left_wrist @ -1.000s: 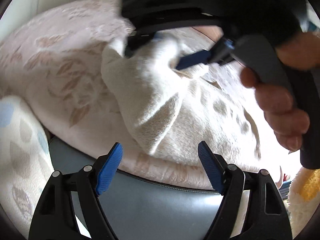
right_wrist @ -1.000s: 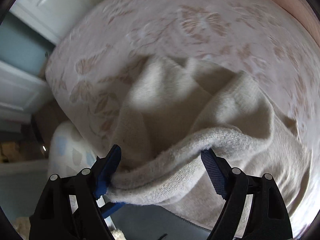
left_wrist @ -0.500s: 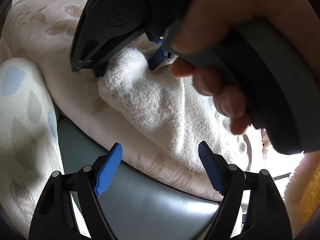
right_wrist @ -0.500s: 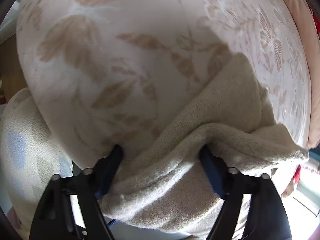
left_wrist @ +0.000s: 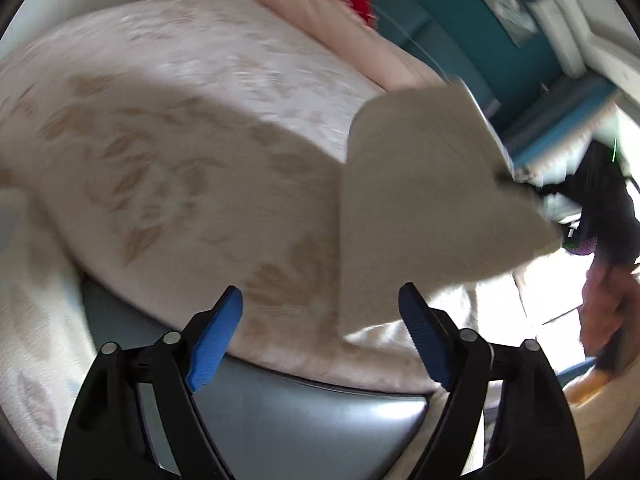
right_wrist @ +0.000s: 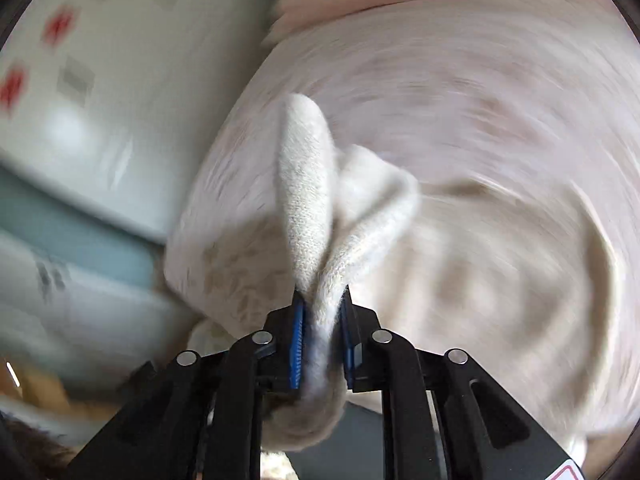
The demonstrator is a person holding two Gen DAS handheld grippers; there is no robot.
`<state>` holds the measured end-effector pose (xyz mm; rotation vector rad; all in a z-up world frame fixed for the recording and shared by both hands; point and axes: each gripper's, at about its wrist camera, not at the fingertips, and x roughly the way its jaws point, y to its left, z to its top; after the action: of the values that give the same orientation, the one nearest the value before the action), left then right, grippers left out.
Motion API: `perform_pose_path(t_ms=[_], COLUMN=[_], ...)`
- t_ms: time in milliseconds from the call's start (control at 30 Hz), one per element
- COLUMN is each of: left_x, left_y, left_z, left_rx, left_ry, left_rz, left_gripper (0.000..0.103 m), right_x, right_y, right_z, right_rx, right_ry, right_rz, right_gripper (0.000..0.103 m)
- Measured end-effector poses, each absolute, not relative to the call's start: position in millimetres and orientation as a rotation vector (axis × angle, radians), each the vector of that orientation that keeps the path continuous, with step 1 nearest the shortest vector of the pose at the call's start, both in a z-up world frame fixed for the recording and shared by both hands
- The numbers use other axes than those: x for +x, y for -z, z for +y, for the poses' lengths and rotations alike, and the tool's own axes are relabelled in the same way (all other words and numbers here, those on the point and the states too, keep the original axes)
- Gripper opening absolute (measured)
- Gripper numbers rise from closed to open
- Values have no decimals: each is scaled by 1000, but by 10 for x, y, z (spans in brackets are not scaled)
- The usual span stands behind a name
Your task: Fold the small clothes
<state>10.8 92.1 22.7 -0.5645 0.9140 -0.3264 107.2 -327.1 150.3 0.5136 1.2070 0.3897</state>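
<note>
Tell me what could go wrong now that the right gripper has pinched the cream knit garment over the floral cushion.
1. The right gripper, whose jaws have just been closing, bites only a bunched edge of the cream knit garment; it could slip out as it lifts.
2. The left gripper is open and empty, so the cloth hangs unsupported and may twist or crumple on the floral cushion.

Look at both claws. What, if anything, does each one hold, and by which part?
The right claw pinches the cream knitted garment by a bunched fold of its edge. The left claw is open, holding nothing.
</note>
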Motion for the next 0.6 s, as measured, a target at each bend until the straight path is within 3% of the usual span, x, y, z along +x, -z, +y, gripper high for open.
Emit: perform_pose_path(t_ms=[133, 233, 300, 333, 467, 567, 600], left_x=[164, 221, 226, 210, 206, 209, 212], left_y=[-264, -251, -242, -224, -200, -198, -218], left_z=[436, 128, -5, -37, -88, -90, -104], left_rx=[-454, -392, -357, -349, -321, -315, -307], left_ry=[453, 523, 530, 530, 500, 487, 485], left_rz=[950, 1010, 1032, 1036, 1058, 1060, 1056], left_gripper=[84, 84, 84, 85, 85, 86, 86], right_x=[746, 617, 627, 640, 874, 1070, 1129], right_y=[-759, -515, -530, -543, -522, -487, -540], right_z=[-4045, -4270, -4311, -4255, -4219, -3963, -3820], right_rx=[628, 832, 923, 953, 988, 910, 851], right_ry=[-217, -280, -344, -362, -376, -361, -364], right_rz=[1304, 1241, 1160, 1123, 1116, 1194, 1200], right_gripper=[23, 27, 62, 67, 74, 74, 61])
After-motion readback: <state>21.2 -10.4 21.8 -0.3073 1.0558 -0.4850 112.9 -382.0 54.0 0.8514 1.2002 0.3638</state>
